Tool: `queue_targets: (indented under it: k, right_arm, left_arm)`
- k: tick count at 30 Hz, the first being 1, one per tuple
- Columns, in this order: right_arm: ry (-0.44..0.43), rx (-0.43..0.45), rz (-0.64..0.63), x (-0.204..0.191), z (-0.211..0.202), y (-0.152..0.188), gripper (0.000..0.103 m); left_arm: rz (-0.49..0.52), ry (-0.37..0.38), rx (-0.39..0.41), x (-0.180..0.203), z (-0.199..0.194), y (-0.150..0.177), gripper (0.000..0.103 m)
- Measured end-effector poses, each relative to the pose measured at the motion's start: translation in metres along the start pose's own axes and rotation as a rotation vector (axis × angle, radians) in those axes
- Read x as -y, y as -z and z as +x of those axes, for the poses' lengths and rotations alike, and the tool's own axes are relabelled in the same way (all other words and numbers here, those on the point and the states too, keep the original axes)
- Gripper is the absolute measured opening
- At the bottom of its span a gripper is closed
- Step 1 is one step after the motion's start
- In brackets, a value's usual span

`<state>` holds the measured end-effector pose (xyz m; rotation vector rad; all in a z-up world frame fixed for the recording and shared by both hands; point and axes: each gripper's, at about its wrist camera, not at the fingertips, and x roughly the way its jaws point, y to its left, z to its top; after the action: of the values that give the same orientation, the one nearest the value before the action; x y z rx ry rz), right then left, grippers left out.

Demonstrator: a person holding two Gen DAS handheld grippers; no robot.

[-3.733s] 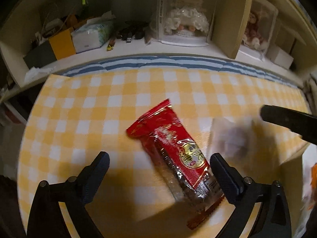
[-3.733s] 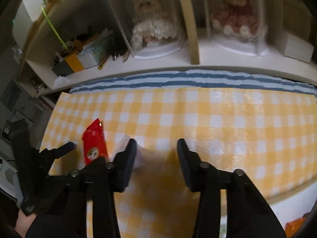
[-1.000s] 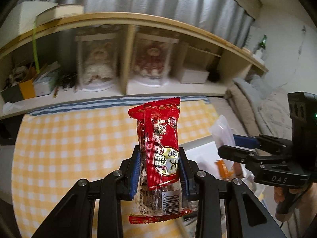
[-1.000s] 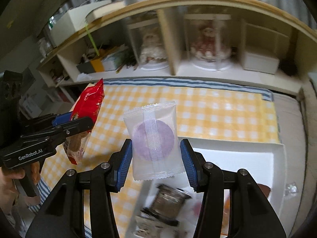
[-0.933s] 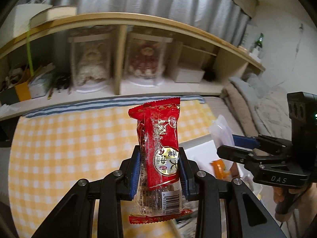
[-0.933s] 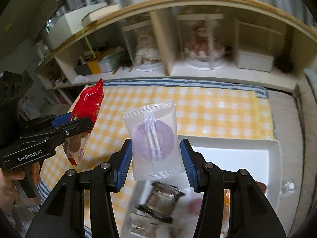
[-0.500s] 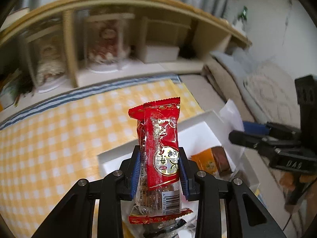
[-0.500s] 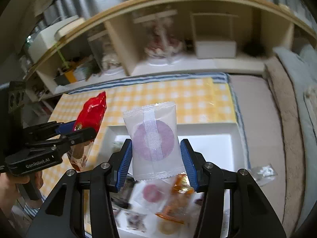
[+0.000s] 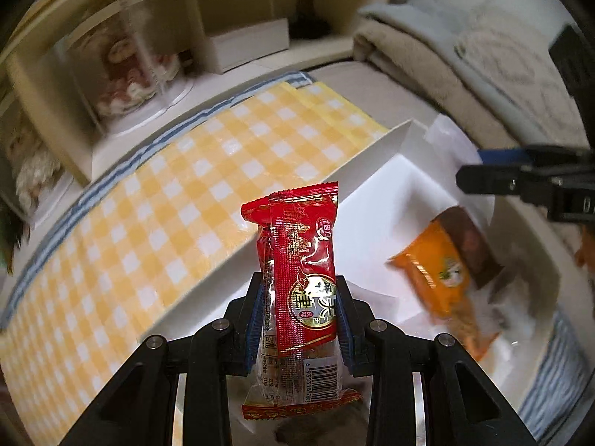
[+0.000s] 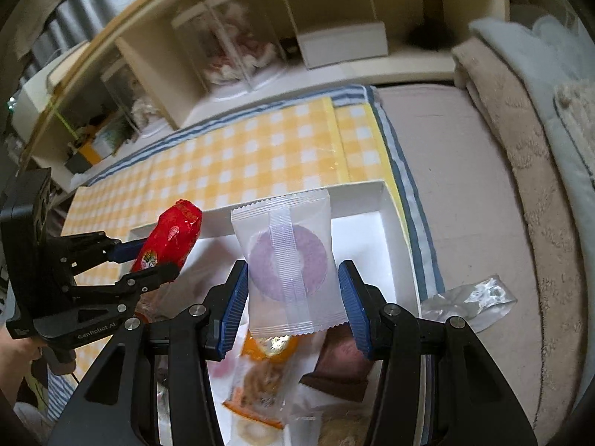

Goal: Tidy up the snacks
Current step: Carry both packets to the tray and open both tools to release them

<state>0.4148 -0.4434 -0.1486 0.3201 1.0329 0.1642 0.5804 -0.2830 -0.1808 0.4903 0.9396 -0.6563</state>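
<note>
My left gripper [image 9: 299, 316] is shut on a long red snack packet [image 9: 301, 260], held upright over the near part of a white box [image 9: 375, 156]. My right gripper [image 10: 292, 304] is shut on a clear packet with a round purple cake [image 10: 288, 256], also above the white box [image 10: 386, 219]. In the right wrist view the left gripper [image 10: 148, 260] with the red packet [image 10: 171, 236] shows at the left. The right gripper's fingers [image 9: 494, 180] reach in from the right in the left wrist view. An orange packet [image 9: 438, 271] and a brown packet [image 9: 472, 241] lie in the box.
The yellow checked cloth [image 9: 186, 193] covers the table beside the box. Shelves with doll cases [image 10: 230, 48] and a white carton [image 10: 342, 44] stand behind. A crumpled clear wrapper [image 10: 472, 301] lies on the beige cushion [image 10: 483, 171] right of the box.
Both grippers have carried their packets from over the checked cloth to the right and down, and now hang above the white box. Both grips are unchanged.
</note>
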Motion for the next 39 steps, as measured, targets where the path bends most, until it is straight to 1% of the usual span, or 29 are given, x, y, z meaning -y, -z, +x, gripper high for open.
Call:
queue_targets:
  k: [3,4,6,8,10,16,19,22,24,26,28,29,30,31,32,33,34,35,36,38,39]
  right_arm:
    - [0.014,0.001,0.027,0.008,0.011,-0.003,0.050]
    - [0.022,0.002,0.031,0.010,0.014,-0.005,0.050]
    - [0.030,-0.002,0.031,0.014,0.020,-0.007,0.050]
    - [0.047,-0.011,0.027,0.016,0.027,-0.009,0.050]
    - [0.058,-0.018,0.022,0.018,0.032,-0.011,0.050]
    - [0.092,-0.040,0.014,0.021,0.048,-0.017,0.051]
    - [0.097,-0.046,0.010,0.021,0.053,-0.017,0.051]
    - [0.098,-0.058,0.003,0.020,0.058,-0.015,0.051]
    - [0.101,-0.073,-0.002,0.020,0.062,-0.014,0.051]
    - [0.102,-0.081,0.000,0.021,0.064,-0.014,0.051]
    - [0.096,-0.087,0.013,0.022,0.065,-0.014,0.053]
    - [0.093,-0.080,0.019,0.023,0.065,-0.015,0.054]
    - [0.089,-0.071,0.028,0.024,0.063,-0.015,0.062]
    - [0.086,-0.067,0.032,0.024,0.062,-0.016,0.066]
    - [0.085,-0.061,0.036,0.023,0.060,-0.016,0.074]
    - [0.083,-0.054,0.036,0.023,0.058,-0.017,0.076]
    - [0.078,-0.051,0.032,0.021,0.056,-0.018,0.076]
    - [0.077,-0.049,0.028,0.020,0.054,-0.018,0.077]
    - [0.080,-0.046,0.022,0.017,0.052,-0.018,0.078]
    - [0.080,-0.042,0.010,0.013,0.047,-0.017,0.081]
    - [0.079,-0.041,0.004,0.010,0.045,-0.016,0.083]
  left_arm:
    - [0.074,-0.036,0.001,0.002,0.016,-0.010,0.034]
    - [0.100,-0.034,0.001,0.002,0.022,-0.014,0.034]
    - [0.137,-0.027,0.006,0.010,0.028,-0.009,0.034]
    - [0.195,-0.012,0.019,0.017,0.034,-0.008,0.034]
    - [0.219,0.007,0.023,0.021,0.036,0.000,0.034]
    - [0.221,0.105,0.024,0.032,0.048,0.001,0.034]
    - [0.230,0.155,0.008,0.036,0.052,0.004,0.035]
    - [0.255,0.161,0.010,0.039,0.056,0.001,0.035]
    - [0.236,0.156,0.010,0.034,0.053,0.001,0.035]
    - [0.215,0.132,0.010,0.024,0.050,0.000,0.035]
    - [0.185,0.111,0.009,0.012,0.049,-0.001,0.035]
    - [0.175,0.108,0.010,0.010,0.046,0.000,0.036]
    - [0.164,0.102,0.011,0.006,0.044,0.001,0.038]
    - [0.160,0.095,0.009,0.004,0.043,0.002,0.039]
    - [0.162,0.082,0.006,0.003,0.040,0.005,0.042]
    - [0.164,0.072,0.003,0.004,0.038,0.006,0.044]
    - [0.160,0.064,-0.001,0.005,0.038,0.007,0.051]
    - [0.151,0.060,0.000,0.005,0.038,0.007,0.061]
    - [0.143,0.063,0.005,0.006,0.033,0.007,0.065]
    - [0.123,0.082,0.021,0.007,0.025,0.009,0.078]
    - [0.113,0.086,0.027,0.007,0.022,0.009,0.081]
